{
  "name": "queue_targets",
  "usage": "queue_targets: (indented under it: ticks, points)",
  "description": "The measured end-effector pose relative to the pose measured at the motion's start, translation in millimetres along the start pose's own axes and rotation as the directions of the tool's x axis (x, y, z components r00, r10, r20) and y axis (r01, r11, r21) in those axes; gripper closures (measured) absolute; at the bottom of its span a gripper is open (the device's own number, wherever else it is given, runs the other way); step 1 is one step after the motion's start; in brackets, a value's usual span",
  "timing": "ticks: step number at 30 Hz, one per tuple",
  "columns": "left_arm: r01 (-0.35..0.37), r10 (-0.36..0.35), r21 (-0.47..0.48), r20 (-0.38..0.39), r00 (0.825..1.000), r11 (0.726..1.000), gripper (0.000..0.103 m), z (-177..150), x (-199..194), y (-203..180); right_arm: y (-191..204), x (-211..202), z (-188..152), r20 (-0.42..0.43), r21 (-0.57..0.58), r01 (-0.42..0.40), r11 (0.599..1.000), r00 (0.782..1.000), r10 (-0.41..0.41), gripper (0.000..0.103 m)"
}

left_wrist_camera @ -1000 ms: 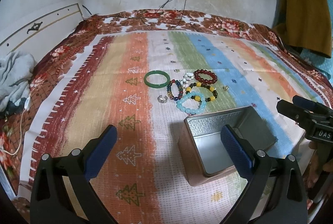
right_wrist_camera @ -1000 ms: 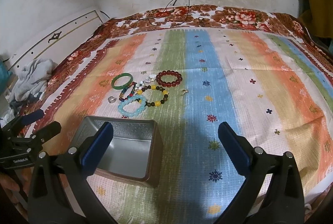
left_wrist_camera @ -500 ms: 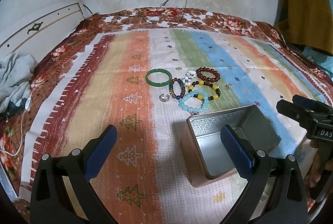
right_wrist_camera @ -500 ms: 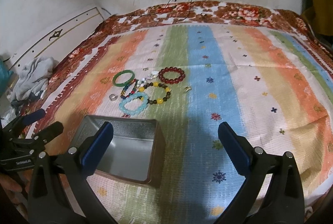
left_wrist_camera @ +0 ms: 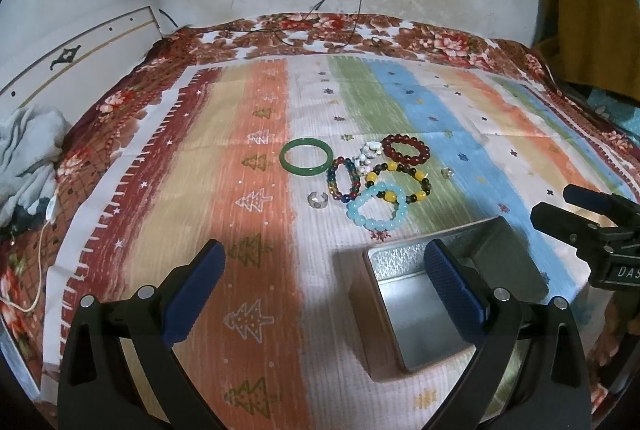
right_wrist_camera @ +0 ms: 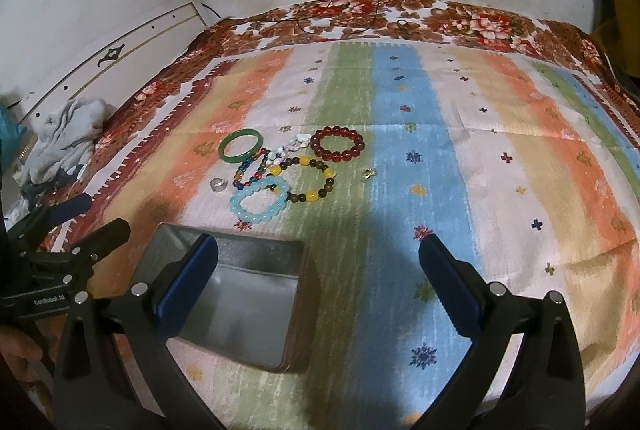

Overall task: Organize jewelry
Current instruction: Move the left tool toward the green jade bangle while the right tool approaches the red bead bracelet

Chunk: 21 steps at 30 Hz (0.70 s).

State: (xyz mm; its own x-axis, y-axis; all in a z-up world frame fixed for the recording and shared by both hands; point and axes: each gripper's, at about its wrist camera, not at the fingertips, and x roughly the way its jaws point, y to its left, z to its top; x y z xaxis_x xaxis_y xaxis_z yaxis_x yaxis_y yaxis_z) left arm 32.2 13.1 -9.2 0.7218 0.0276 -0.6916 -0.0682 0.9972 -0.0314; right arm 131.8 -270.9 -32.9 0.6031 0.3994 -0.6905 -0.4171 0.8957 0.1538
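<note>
A bed covered by a striped cloth [left_wrist_camera: 256, 134] is seen from both wrist cameras. In the left wrist view the left tongs [left_wrist_camera: 324, 294] are held wide open, nothing between their blue pads, above the near part of the cloth; the same tongs [right_wrist_camera: 86, 220] appear at about 9 o'clock in the right wrist view, parted there too. The right tongs [right_wrist_camera: 318, 284] are likewise spread wide and empty, and are seen again [left_wrist_camera: 560, 208] at about 3 o'clock in the left wrist view. An open metal tin [left_wrist_camera: 400, 258], with nothing seen inside it, stands on the cloth at about 5 o'clock in the left view, partly hidden behind one blue pad. The jewelry lies in a cluster near the middle of the cloth, at about 12 o'clock from the tin: a green bangle [left_wrist_camera: 306, 162] at the left, a dark red bead bracelet [left_wrist_camera: 406, 149] at the right, a multicoloured bead bracelet [left_wrist_camera: 343, 179], a yellow-and-brown bead bracelet [left_wrist_camera: 400, 178] overlapped by a pale blue bead bracelet [left_wrist_camera: 376, 206], and a white beaded piece [left_wrist_camera: 367, 154] among them. A silver ring [left_wrist_camera: 317, 199] lies just beside the cluster at 8 o'clock, and a small shiny item [left_wrist_camera: 447, 172], possibly another ring, lies apart at 3 o'clock.
</note>
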Motion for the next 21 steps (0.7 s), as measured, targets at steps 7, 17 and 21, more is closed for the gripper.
queue_targets:
  ticks: [7,17,21]
  points:
    - [0.046,-0.049,-0.039,-0.074,0.996,0.998,0.006,18.6,23.5,9.0,-7.0,13.1,13.4,-0.027,0.005,0.011,1.0,1.0,-0.011,0.004]
    - [-0.001,0.002,0.009,-0.112,0.994,1.0,0.006,42.1,54.2,11.0,-15.0,39.8,38.2,-0.055,0.027,0.012,1.0,0.998,-0.01,0.004]
    - [-0.015,0.018,0.027,-0.113,0.993,1.0,0.006,49.7,63.3,9.1,-18.2,46.7,43.2,-0.067,0.039,0.009,0.999,0.998,-0.006,0.004]
